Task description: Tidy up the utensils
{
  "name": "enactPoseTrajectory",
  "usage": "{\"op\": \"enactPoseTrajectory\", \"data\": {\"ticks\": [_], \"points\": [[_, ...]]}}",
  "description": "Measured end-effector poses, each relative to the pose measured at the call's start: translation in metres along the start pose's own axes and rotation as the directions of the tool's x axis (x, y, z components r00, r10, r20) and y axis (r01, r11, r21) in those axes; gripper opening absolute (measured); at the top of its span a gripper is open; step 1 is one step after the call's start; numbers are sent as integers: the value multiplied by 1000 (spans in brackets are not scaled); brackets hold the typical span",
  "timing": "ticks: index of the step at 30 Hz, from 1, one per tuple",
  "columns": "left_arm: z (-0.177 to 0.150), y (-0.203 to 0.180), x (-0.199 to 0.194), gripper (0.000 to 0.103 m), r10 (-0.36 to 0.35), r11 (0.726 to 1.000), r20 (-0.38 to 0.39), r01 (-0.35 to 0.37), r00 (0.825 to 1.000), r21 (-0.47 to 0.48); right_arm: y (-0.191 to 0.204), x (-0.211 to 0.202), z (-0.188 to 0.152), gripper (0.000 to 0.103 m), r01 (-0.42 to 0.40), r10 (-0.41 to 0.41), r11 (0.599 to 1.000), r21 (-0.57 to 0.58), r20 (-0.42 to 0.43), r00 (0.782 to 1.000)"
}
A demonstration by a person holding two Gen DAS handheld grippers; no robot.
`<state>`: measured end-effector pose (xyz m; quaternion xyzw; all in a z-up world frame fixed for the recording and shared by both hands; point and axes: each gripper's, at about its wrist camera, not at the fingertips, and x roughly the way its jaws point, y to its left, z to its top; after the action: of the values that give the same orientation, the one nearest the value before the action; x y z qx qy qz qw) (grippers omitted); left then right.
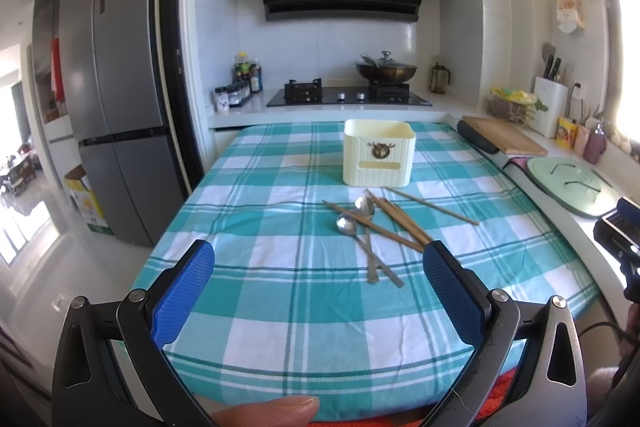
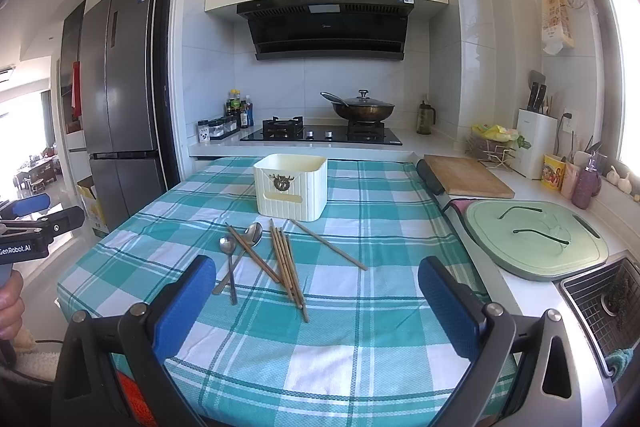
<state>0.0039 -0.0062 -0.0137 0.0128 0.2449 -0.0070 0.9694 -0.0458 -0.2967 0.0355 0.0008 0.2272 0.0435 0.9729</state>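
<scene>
A cream utensil holder stands upright on the checked tablecloth. In front of it lie two metal spoons and several wooden chopsticks, loosely crossed. One chopstick lies apart to the right. My left gripper hovers open over the near part of the cloth, short of the utensils. Wide open as well, my right gripper hangs just before the chopstick ends. Nothing is between either pair of blue pads.
A wooden cutting board and a green lid rest on the counter to the right, with a sink nearer. A hob with a wok is behind the table. A fridge stands left.
</scene>
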Motion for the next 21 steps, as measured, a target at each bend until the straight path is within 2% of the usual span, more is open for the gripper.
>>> {"op": "enactPoseTrajectory", "data": {"ticks": [21], "points": [[3,1,2,103,-2,1000,-10,2,1000,1,0,3,2,103,0,0,1000,-1,-10,1000]]}}
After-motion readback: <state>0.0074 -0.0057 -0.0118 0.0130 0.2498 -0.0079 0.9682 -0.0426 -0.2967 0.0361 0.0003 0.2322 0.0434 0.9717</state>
